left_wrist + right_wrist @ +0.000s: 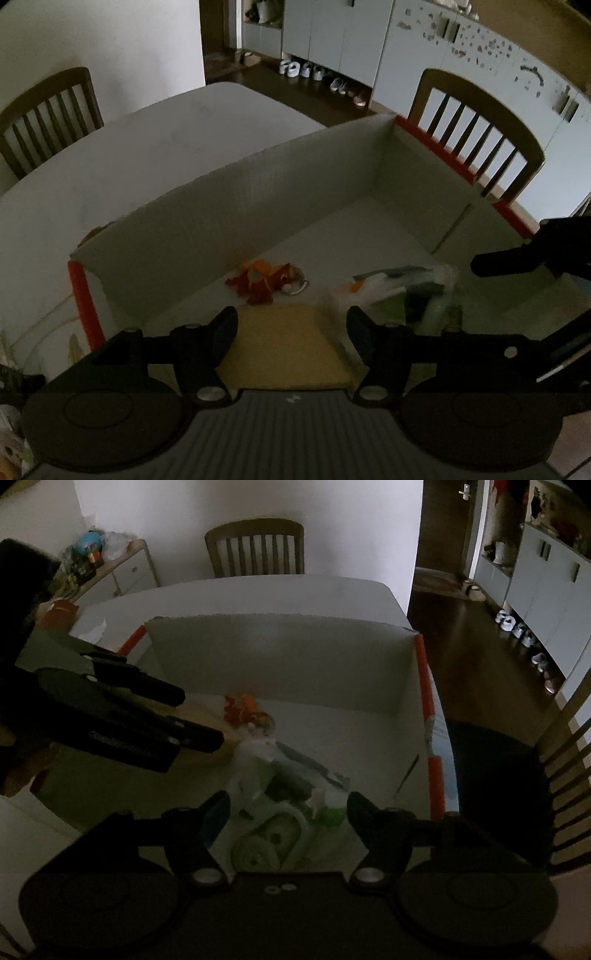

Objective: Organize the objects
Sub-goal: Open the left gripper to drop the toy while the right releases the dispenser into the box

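From your left wrist camera, your left gripper (291, 325) hangs over the near end of the white cardboard box (236, 192), jaws spread and empty. Directly below and between its fingers lies a flat yellow pad (284, 350) on the box floor. Just beyond the fingertips sits the orange plush toy (264, 280), and to its right a clear plastic bag (406, 291) of green and white items, blurred. No pad touches any of them. Your right gripper (509, 260) pokes in from the right edge above the bag.

From your right wrist camera, your right gripper (288, 808) stands released over the plastic bag (280, 794), which fills the gap between the fingers and lies below them; whether either pad brushes it, you cannot tell. The plush toy (243, 710) lies farther in, near the box's back wall (280, 661). Your left gripper (199, 716) reaches in from the left, fingers apart.

No writing is legible in either view.
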